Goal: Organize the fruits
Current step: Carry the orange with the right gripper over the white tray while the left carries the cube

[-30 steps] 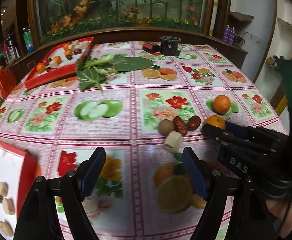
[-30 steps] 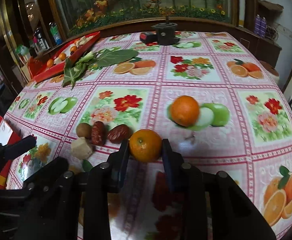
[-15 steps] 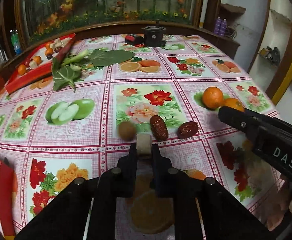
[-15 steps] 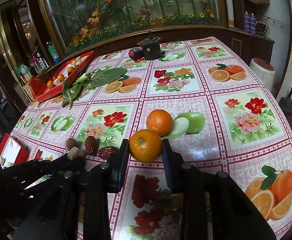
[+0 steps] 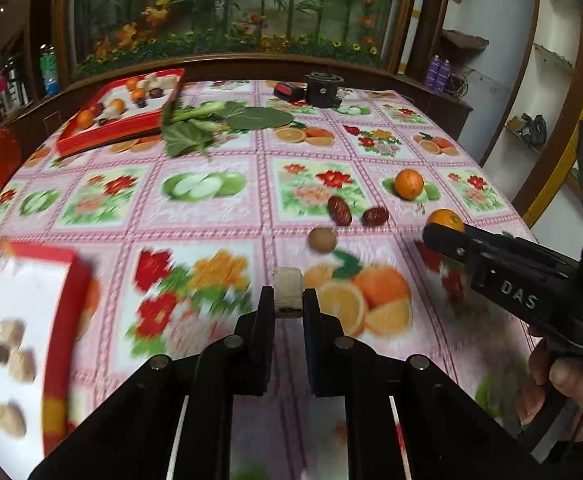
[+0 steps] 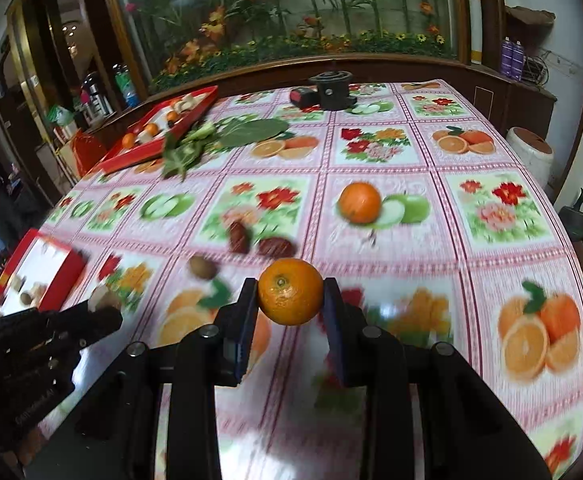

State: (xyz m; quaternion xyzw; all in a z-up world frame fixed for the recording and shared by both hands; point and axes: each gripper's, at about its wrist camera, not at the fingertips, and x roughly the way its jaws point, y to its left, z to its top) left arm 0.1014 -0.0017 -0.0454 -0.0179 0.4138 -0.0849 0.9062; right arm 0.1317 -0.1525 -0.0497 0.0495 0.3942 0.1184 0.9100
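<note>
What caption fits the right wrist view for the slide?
Right gripper jaws clamp an orange above the floral tablecloth; second orange, two dates behind.

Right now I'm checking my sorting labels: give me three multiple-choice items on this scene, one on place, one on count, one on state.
1. Where does the near red tray lie from the left gripper?
A. its left
B. its right
C. straight ahead

2. How many red dates lie loose on the cloth?
A. one
B. two
C. four

3. The right gripper is:
A. open and empty
B. shut on the pale cube
C. shut on an orange

Answers: 1 A, the tray fills the left view's lower left. 2 B, a pair lies beside the brown fruit. 3 C, its jaws pinch the orange.
</note>
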